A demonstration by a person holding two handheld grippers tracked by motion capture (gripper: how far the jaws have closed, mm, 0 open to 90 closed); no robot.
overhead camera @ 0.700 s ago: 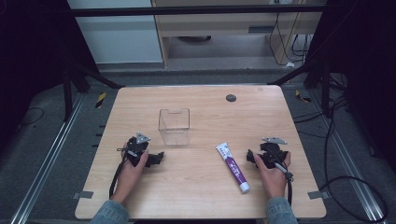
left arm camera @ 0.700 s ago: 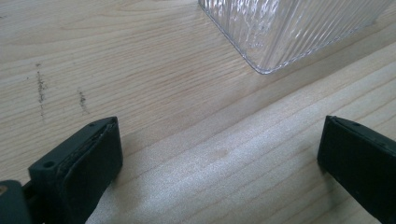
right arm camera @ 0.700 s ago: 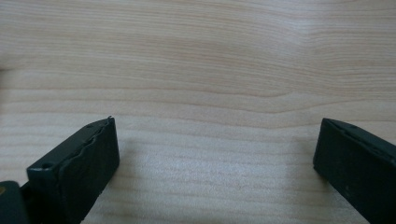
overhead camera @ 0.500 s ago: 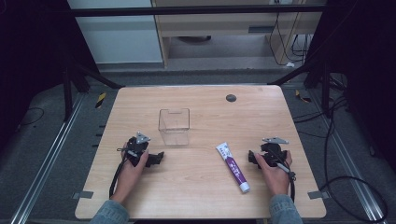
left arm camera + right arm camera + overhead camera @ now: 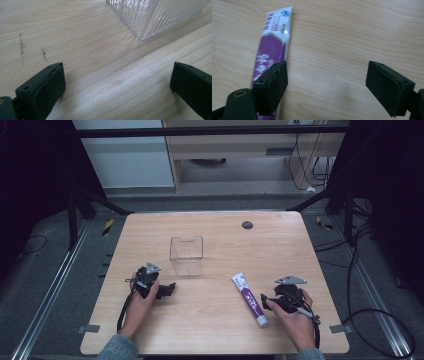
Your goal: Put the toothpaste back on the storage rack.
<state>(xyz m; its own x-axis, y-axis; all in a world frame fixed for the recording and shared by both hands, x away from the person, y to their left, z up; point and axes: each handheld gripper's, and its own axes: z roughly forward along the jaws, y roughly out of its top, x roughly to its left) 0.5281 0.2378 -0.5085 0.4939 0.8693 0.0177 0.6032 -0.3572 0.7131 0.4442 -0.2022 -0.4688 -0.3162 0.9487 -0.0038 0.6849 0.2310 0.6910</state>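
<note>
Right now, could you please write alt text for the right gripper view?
The open right gripper hangs over a wooden table, nothing between its black jaws. A purple and white toothpaste tube lies flat on the table, partly behind one jaw.

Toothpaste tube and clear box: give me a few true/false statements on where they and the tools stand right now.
1. The toothpaste tube lies flat on the table. True.
2. The right tool is shut on the tube. False: its jaws stand wide apart, with the tube beside one jaw.
3. The clear box holds the tube. False: the box is empty and the tube lies apart from it.
4. The left tool is open, with bare wood between its jaws. True.
</note>
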